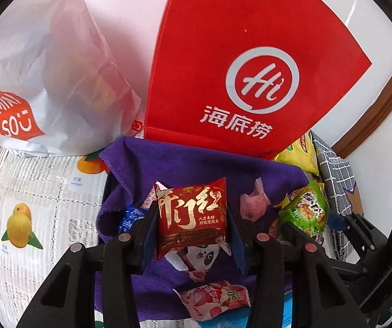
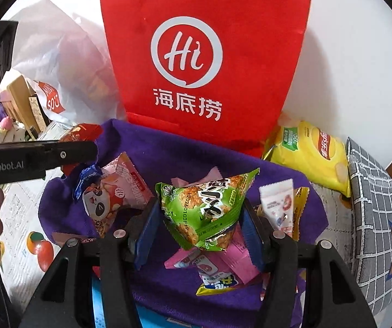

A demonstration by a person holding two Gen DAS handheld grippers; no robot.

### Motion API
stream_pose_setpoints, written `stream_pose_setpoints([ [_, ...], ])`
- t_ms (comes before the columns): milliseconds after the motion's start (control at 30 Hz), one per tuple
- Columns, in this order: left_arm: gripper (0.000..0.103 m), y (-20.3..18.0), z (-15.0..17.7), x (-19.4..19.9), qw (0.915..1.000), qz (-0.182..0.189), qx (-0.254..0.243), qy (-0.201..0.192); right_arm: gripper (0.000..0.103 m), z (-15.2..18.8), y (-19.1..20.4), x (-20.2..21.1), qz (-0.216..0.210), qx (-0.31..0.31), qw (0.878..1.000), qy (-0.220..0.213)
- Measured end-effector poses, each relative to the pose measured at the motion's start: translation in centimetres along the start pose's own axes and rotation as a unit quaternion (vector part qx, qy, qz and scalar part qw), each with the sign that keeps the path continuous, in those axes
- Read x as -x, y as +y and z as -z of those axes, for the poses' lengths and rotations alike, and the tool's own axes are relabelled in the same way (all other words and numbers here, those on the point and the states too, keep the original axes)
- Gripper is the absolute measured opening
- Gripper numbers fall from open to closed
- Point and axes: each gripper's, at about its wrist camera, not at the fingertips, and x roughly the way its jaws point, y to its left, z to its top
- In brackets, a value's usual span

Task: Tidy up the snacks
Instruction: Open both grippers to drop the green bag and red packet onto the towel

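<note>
Left wrist view: your left gripper (image 1: 193, 216) holds a dark red snack packet (image 1: 191, 214) with gold lettering. The jaws stand part-way open and both blue pads press on the packet's sides. The packet hangs upright above a purple cloth (image 1: 196, 164) that carries loose snacks: a panda-print packet (image 1: 204, 257) just below the red one, a strawberry-print packet (image 1: 215, 299) nearer to you, a pale pink wrapper (image 1: 253, 202) to the right and a blue wrapper (image 1: 130, 217) to the left.

Right wrist view: your right gripper (image 2: 201, 218) has a green rice-cracker packet (image 2: 206, 210) between its blue pads. The jaws are part-way open. The left pad lies against the packet's side; whether the right pad presses on it cannot be told. Pink packets (image 2: 223, 262) lie on the cloth beneath it, and a white-and-pink sachet (image 2: 278, 205) stands just to the right.

Surroundings: at the far edge of the cloth a red Haidilao tote bag (image 2: 206, 54) stands upright against the wall. A white Miniso bag (image 1: 45, 82) stands to its left. A yellow crisp bag (image 2: 310, 155) lies to its right, beside a grey checked cushion (image 2: 379, 218). A fruit-print table cover (image 1: 40, 205) lies under the cloth.
</note>
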Motion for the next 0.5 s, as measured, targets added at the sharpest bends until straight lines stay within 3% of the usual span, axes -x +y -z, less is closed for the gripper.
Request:
stream_pose_setpoints([
  [267,0.046,-1.7,0.5,-1.3,0.9992,0.027,-0.018,0.024,0.071,-0.5,-0.8,2.2,-0.003,-0.006,1.0,-0.024],
  [500,0.048,-2.5,0.9,-2.5,0.9983,0.027,-0.022,0.047,0.071,-0.9,-1.7,4.0,0.003,-0.022,0.999,-0.047],
])
